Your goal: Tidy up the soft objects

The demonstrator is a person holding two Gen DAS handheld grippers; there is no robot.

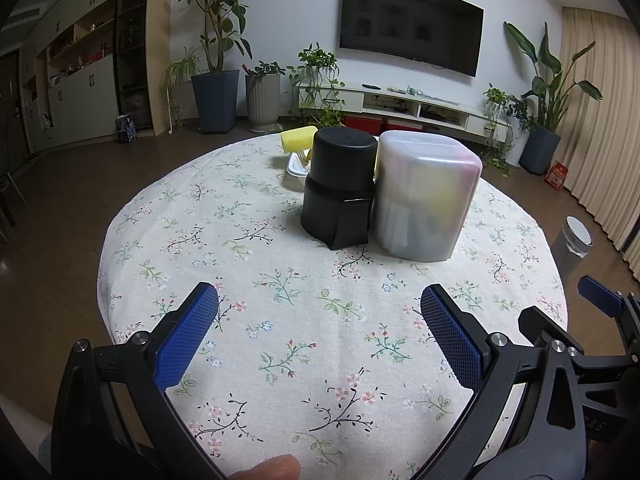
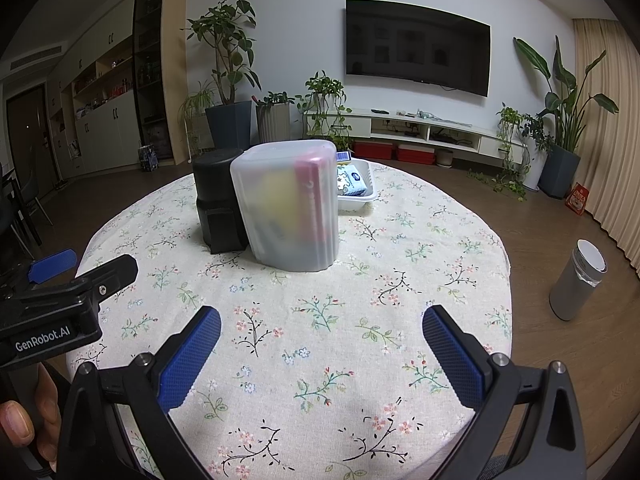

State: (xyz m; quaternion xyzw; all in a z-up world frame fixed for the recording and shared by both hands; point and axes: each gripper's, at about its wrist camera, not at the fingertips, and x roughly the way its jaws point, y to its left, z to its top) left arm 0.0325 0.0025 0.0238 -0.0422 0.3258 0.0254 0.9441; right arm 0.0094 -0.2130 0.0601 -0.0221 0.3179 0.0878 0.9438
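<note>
The yellow sponge is sitting in the white tray at upper centre, partly hidden behind the black container and frosted bin — both the left gripper and the right gripper are hovering wide open, holding nothing — so reaching over is risking toppling either.

1. A wall-mounted television hangs above a low white media shelf.
2. Potted plants line the wall.
3. A grey bin stands on the wooden floor.
4. Beige curtains hang at the right.

Contents of the frosted container blurred, white tray partly hidden behind it, yellow sponge half hidden
</note>
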